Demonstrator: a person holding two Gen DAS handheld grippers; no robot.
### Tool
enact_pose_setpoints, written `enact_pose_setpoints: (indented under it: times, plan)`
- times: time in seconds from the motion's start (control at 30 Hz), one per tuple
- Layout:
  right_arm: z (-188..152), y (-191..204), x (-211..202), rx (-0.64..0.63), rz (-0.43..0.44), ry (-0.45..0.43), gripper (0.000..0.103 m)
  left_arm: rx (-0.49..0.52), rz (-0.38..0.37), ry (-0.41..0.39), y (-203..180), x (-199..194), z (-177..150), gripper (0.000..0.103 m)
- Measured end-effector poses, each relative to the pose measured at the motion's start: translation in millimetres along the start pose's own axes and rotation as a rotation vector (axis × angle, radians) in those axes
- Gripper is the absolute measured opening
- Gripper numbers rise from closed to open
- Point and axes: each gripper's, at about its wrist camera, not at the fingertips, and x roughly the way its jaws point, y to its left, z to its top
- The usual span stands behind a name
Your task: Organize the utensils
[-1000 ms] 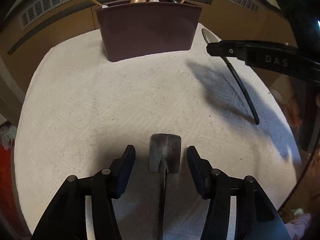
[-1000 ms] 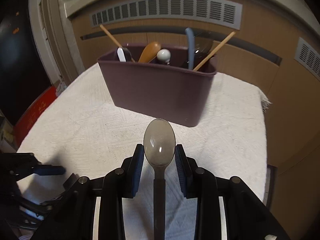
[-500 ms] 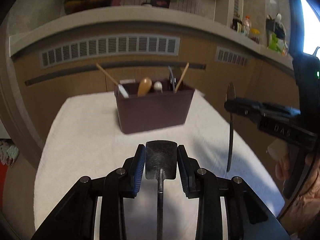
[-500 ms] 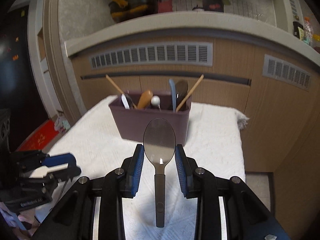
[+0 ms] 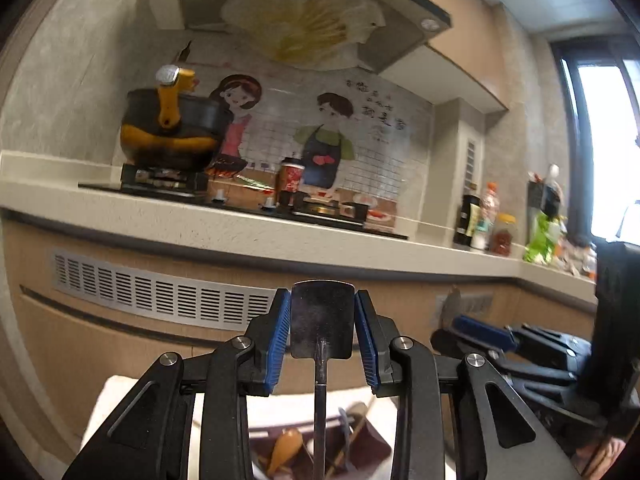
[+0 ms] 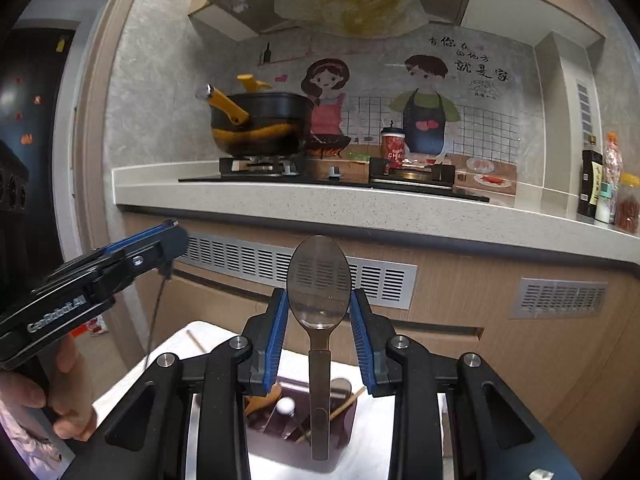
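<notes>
Spatula (image 5: 322, 322) head clamped between the blue pads (image 5: 280, 338) of the left gripper (image 5: 322, 336), thin handle hanging straight down toward the maroon holder (image 5: 372, 446) below. Same picture on the other side: spoon (image 6: 319, 284) bowl pinched by the right gripper (image 6: 319, 330), handle dangling over the holder's open top. Both sets of jaws narrow, closed on the 2 utensils, neither slack.

Holder resting on the white cloth (image 6: 208, 332), already carrying a wooden spoon (image 5: 285, 450), chopsticks (image 6: 344, 402) and a white-knobbed piece (image 6: 286, 405).

Judged step: lowering both handles into the holder, handle first.

Doing it well, as a judgement:
- Keep each handle plumb over the holder before descending; a swinging tip likely to catch the holder's rim or the sticks inside.
- Aim the spoon's handle for the gap just right of the white knob, clear of the slanted chopsticks.
- Send 1 utensil down at a time; 2 grippers above the same holder risk bumping, since the left gripper shows just left of the holder in the right wrist view.
- Release only once the handle tip reaches the holder's floor or leans on its wall; dropping from above could tip the holder or bounce the piece out.
- Open the pads only a little, then lift straight up from the holder.

Exact compartment under the spatula handle impossible to tell; view blurred there.
</notes>
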Motion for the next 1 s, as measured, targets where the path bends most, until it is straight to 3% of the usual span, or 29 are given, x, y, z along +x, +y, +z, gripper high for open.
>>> enact_pose_setpoints:
  times: [0.3,0.6,0.7,0.87,1.0]
  plan:
    - [-32.6,-10.5,66.8,0.031,0.01,0.098,0.029,-0.039,0.046,0.08,22.1,67.5,-50.4,0.033]
    - [-78.8,-19.0,105.9,0.1,0.075,0.2,0.029,-0.07,0.06,0.202,40.5,70.9,-96.9,0.033]
    - [-99.9,-15.5,116.3,0.097,0.1,0.272,0.031,-0.07,0.091,0.258,46.6,65.9,-111.6,0.033]
    - [-116.8,-15.6,113.7,0.107,0.082,0.318,0.053,-0.094,0.13,0.351,57.1,50.2,-125.5,0.034]
    - [-121.5,-15.6,92.0,0.128,0.06,0.321,0.069,-0.093,0.152,0.399,54.3,21.8,-137.5,0.051]
